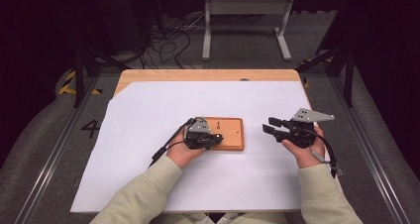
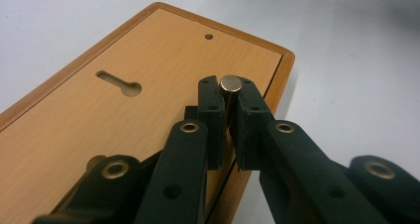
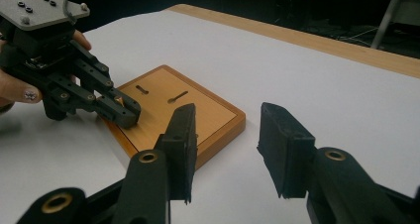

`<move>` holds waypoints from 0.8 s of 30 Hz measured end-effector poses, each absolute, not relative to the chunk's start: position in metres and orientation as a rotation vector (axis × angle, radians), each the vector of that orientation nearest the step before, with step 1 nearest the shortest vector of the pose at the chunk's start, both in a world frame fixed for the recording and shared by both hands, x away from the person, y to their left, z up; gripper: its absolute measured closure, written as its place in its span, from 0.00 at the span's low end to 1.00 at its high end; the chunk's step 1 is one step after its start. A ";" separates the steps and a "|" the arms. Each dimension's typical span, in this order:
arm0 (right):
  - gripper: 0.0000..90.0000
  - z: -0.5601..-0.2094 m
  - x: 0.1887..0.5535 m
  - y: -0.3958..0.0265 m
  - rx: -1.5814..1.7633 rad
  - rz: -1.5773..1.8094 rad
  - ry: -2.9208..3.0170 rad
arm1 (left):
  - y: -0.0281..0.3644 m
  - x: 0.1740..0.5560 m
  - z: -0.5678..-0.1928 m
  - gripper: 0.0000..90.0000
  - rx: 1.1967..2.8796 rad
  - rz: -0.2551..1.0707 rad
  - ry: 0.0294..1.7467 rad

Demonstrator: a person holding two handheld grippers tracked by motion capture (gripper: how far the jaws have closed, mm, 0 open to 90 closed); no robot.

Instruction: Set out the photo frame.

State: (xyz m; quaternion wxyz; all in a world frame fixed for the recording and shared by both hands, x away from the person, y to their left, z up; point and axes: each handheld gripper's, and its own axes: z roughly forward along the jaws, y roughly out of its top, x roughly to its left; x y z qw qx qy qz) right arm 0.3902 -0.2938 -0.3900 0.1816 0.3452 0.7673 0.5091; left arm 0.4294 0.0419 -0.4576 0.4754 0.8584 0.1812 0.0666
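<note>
Down near the middle of the white table cover (image 1: 148, 135), the left gripper (image 2: 229, 102) has its jaws clamped on a small metal pin (image 2: 231, 84) standing over the wooden board (image 2: 148, 70), close to the board's edge. Off to the board's right, the right gripper (image 3: 225, 149) hovers above the cover with its jaws apart and nothing between them.

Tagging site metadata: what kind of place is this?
Likely a lab data-collection rig, not a home: a table under a white sheet, metal rails alongside, loose cables on the floor, dark surroundings.
</note>
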 end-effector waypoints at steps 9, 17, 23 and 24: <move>0.66 -0.392 0.391 -0.286 0.958 1.436 2.193 | 0.043 0.424 -0.461 0.93 2.122 0.306 0.264; 0.66 -0.391 0.391 -0.285 0.948 1.435 2.196 | 0.042 0.412 -0.462 0.93 2.130 0.485 0.093; 0.66 -0.389 0.390 -0.283 0.933 1.430 2.195 | 0.043 0.400 -0.464 0.93 2.142 0.634 -0.072; 0.66 -0.389 0.390 -0.282 0.930 1.430 2.197 | 0.043 0.397 -0.464 0.93 2.146 0.653 -0.086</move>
